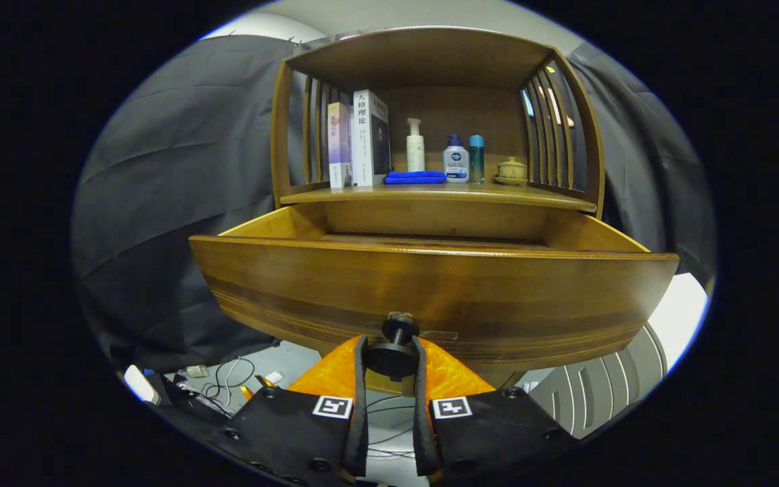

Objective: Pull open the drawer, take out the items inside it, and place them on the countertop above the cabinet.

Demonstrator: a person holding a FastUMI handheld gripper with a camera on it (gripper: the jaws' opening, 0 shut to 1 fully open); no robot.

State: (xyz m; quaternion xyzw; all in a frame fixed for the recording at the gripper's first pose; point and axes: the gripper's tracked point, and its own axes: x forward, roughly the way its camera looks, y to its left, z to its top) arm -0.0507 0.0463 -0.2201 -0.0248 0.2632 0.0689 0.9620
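The wooden drawer [430, 284] stands pulled out from the cabinet, its front panel close ahead of me. A dark round knob [393, 355] sticks out of the panel's lower middle, and my gripper [391, 358] is shut on the knob, one finger pressing each side. From this low angle the drawer's inside is hidden behind its front; I see only the top of its side walls and back. Above it lies the cabinet's countertop [538, 196], carrying two upright books [359, 138], a folded blue cloth [416, 177], a white pump bottle [415, 145], a small blue-capped bottle [456, 159], a teal bottle [476, 159] and a small lidded pot [511, 169].
A wooden hutch with slatted sides [555, 128] roofs the countertop. Dark cloth hangs behind and to both sides. Cables [227, 382] lie on the floor below left, and a grey ribbed object [592, 396] sits below right.
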